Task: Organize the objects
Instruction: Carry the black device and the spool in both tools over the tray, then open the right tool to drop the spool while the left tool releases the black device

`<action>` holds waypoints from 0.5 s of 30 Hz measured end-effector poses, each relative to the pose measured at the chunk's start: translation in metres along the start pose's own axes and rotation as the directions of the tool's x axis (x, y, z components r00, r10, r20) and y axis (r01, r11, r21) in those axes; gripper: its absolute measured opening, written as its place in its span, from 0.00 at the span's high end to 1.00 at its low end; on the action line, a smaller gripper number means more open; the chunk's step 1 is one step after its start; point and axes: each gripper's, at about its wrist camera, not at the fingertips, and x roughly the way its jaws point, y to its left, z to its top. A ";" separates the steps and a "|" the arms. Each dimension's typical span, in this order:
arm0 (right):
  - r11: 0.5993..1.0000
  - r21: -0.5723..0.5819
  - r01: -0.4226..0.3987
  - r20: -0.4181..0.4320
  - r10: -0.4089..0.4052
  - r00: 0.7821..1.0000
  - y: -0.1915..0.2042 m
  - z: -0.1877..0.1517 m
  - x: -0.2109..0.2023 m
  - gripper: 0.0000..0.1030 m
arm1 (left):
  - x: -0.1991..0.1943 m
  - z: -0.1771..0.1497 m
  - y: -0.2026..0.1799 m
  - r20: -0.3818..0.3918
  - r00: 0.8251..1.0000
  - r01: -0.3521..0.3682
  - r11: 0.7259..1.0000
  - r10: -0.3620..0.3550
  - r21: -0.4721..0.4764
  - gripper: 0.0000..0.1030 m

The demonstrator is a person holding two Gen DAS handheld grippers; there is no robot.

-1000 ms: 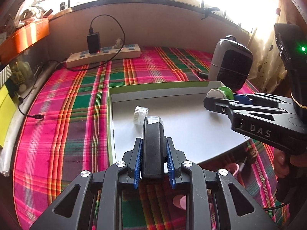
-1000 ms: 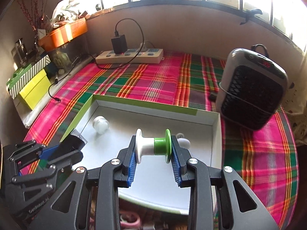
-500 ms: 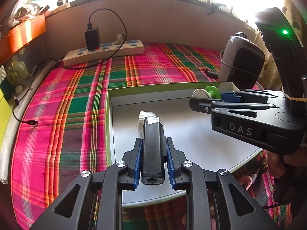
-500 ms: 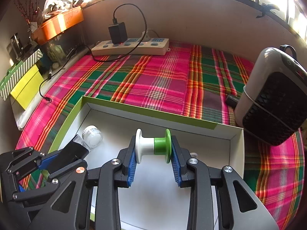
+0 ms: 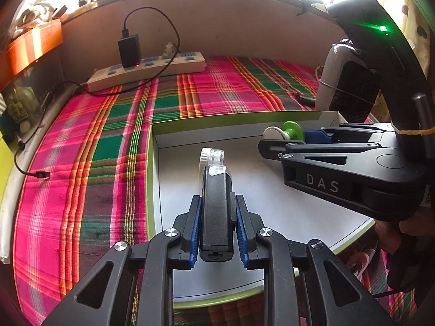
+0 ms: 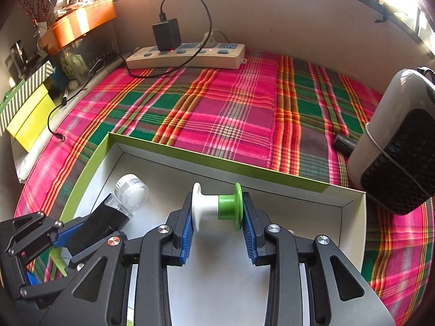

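My left gripper is shut on a black oblong device with a clear tip, held over the left part of a shallow white box with green walls. The device also shows in the right wrist view. A small clear jar with a white lid lies in the box just beyond the device's tip; it also shows in the right wrist view. My right gripper is shut on a white-and-green spool above the box's far right part; the spool also shows in the left wrist view.
The box rests on a pink-green plaid cloth. A power strip with a black charger lies at the back. A grey-black heater stands right of the box. Yellow and striped boxes sit on the left ledge.
Both grippers have moved forward over the box, still holding their objects. The device's tip now sits close to the small jar.
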 end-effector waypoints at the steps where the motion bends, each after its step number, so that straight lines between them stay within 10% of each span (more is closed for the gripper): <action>1: 1.000 0.000 0.002 -0.004 -0.002 1.000 0.000 0.000 0.001 0.68 | 0.000 0.000 0.000 0.000 1.000 0.001 1.000 -0.001 0.001 0.79; 15: 0.999 -0.012 0.037 -0.006 -0.037 0.999 0.002 0.001 0.004 0.68 | 0.003 0.001 -0.004 0.007 1.000 -0.002 1.000 0.002 0.008 0.79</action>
